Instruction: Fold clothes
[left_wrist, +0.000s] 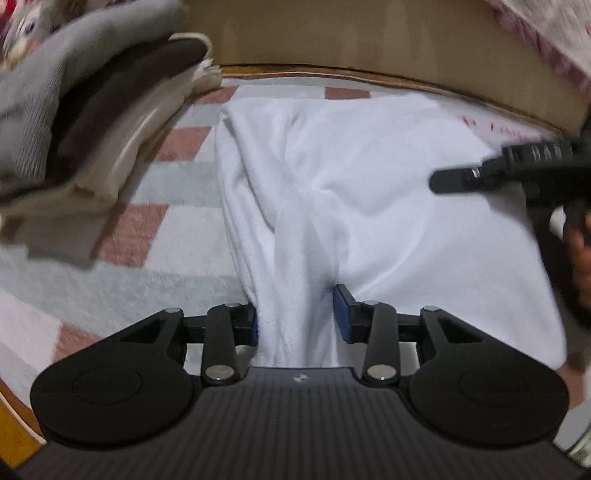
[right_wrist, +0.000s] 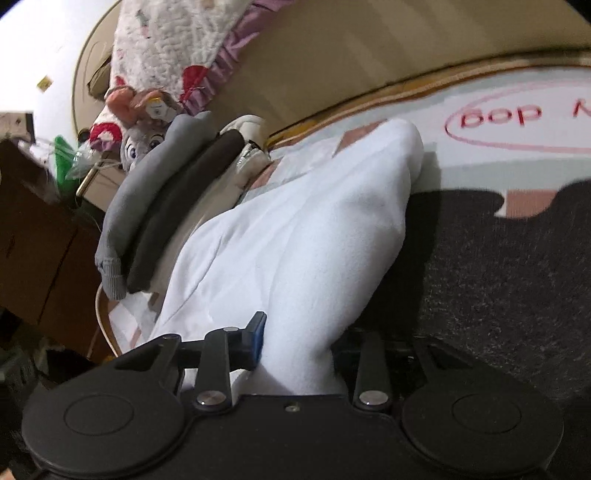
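Note:
A white garment (left_wrist: 369, 192) lies spread over a checked pink and pale mat (left_wrist: 177, 218). One bunched fold of it runs back between the blue pads of my left gripper (left_wrist: 297, 319), which is shut on it. In the right wrist view the white garment (right_wrist: 314, 229) rises in a ridge from my right gripper (right_wrist: 299, 347), whose jaws close on a thick wad of it. The right gripper (left_wrist: 443, 182) also shows at the right edge of the left wrist view, held by a hand (left_wrist: 580, 240).
A stack of folded clothes (left_wrist: 74, 122), grey over dark brown over beige, sits at the left (right_wrist: 155, 206). A beige bed base (left_wrist: 332, 33) runs along the back. A plush toy (right_wrist: 144, 140) and a quilt (right_wrist: 166, 44) lie behind. Dark fabric (right_wrist: 498, 277) covers the mat at the right.

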